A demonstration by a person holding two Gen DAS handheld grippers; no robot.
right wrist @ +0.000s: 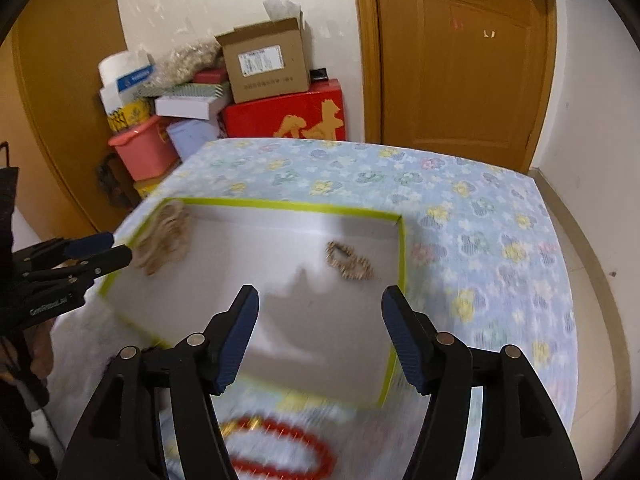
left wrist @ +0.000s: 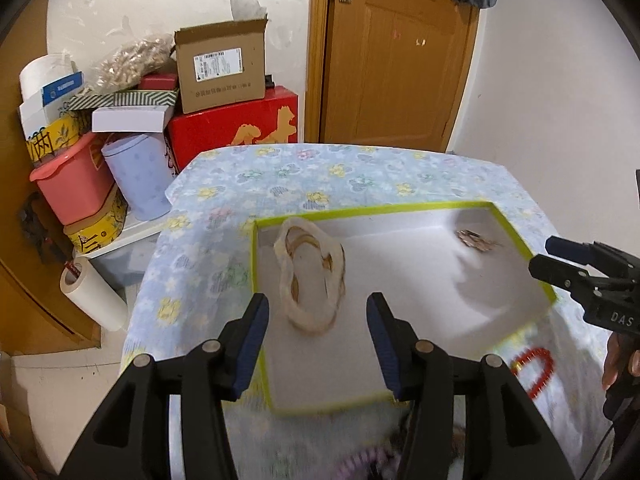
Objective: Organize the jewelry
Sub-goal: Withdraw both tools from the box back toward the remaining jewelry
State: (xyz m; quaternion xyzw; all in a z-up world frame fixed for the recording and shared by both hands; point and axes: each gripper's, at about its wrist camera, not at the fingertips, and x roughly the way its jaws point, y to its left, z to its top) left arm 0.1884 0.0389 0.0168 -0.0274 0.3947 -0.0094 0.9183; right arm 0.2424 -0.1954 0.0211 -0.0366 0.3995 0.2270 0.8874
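A white tray with a yellow-green rim (left wrist: 372, 210) (right wrist: 296, 207) lies on the flowered tablecloth. Inside it at the left lies a beige and gold bead necklace (left wrist: 310, 276) (right wrist: 164, 240). At its right end lies a small gold-brown bracelet (left wrist: 476, 239) (right wrist: 349, 261). A red bead bracelet (left wrist: 538, 368) (right wrist: 280, 452) lies on the cloth in front of the tray. My left gripper (left wrist: 318, 310) is open and empty, just above the necklace. My right gripper (right wrist: 320, 304) is open and empty over the tray's near right part; it also shows in the left wrist view (left wrist: 548, 258).
A purple coiled item (left wrist: 360, 460) lies on the cloth at the near edge. Stacked boxes, a pink tub (left wrist: 72, 182) and a paper roll (left wrist: 92, 294) stand left of the table. A wooden door (left wrist: 396, 52) is behind. The tablecloth (right wrist: 480, 216) stretches right of the tray.
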